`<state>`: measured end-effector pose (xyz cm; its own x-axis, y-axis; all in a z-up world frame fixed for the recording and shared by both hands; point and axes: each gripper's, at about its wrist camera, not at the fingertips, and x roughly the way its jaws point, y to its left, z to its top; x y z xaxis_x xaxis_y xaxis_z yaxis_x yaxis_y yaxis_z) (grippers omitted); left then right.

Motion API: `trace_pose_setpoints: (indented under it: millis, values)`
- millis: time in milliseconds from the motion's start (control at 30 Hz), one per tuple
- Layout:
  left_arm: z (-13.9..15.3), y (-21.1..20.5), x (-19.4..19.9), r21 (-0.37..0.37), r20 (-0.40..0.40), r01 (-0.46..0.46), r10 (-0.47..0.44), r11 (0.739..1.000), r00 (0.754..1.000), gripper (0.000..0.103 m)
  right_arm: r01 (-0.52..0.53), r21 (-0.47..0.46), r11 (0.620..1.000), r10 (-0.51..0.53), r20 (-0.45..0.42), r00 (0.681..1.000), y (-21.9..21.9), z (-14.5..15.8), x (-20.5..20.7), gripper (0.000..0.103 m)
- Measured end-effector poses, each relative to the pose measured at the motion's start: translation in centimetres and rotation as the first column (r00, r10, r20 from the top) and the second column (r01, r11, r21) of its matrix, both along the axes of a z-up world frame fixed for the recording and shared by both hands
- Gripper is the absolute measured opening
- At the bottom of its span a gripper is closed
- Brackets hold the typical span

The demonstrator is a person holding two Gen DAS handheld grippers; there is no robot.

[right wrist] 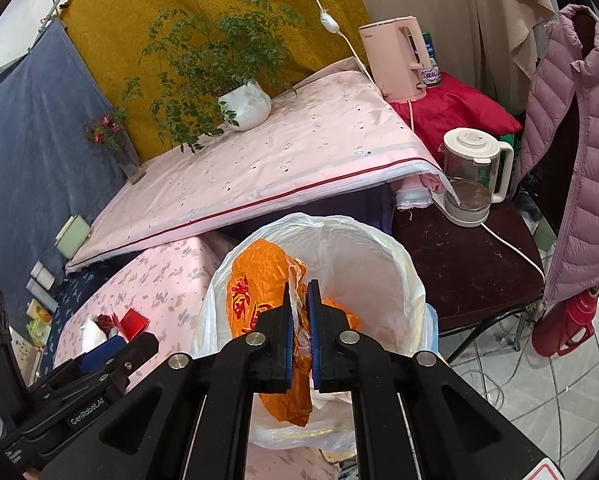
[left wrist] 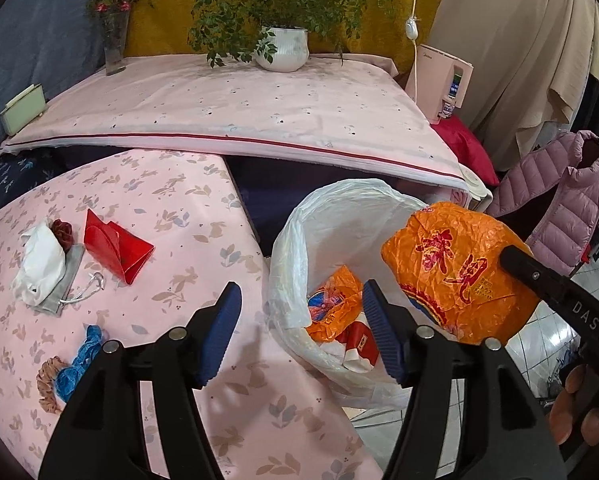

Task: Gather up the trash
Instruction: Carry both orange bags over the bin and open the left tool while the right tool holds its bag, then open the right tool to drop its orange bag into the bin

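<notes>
Pink floral cloth covers the worktop (left wrist: 187, 216) beside the lined bin (left wrist: 299, 216), where the left gripper (left wrist: 301, 330) hangs with fingers wide and empty over an orange wrapper (left wrist: 333, 300) already inside, a red carton (left wrist: 115, 250) and white wad (left wrist: 41, 264) left of the bin uncollected. From the right wrist, the right gripper (right wrist: 300, 334) pinches the crumpled orange bag (right wrist: 255, 284) over the bin's mouth; released off-centre, the light bag may catch the rim and spill.

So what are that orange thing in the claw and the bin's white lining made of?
Orange wrapper: probably thin plastic film, glossy, judging by its sharp crinkles and shine. White bin liner: thin translucent plastic, softly wrinkled, with light showing through.
</notes>
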<state>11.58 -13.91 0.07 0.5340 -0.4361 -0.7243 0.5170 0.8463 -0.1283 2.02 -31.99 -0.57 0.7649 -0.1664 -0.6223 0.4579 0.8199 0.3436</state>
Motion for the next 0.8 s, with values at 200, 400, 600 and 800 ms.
trace_pose_setpoints:
  millis: [200,400,600,800]
  values:
    - [0.0,0.9,0.1,0.002,0.007,-0.024,0.024,1.000,1.000,0.065,-0.025,-0.015,1.000,0.025,-0.006,1.000,0.9,0.1,1.2,0.011]
    - [-0.1,1.6,0.2,0.012,0.017,-0.046,0.046,0.999,0.999,0.070,-0.035,-0.028,0.999,0.035,0.001,0.999,1.7,0.5,1.7,0.017]
    - [-0.2,2.7,0.1,0.011,0.020,-0.067,0.067,0.998,0.998,0.072,-0.068,-0.043,0.997,0.068,0.002,0.998,2.9,1.1,1.7,0.023]
    - [-0.5,4.4,0.1,0.018,0.014,-0.102,0.102,0.995,0.995,0.072,-0.116,-0.057,0.992,0.116,-0.001,0.993,5.1,1.6,1.8,0.030]
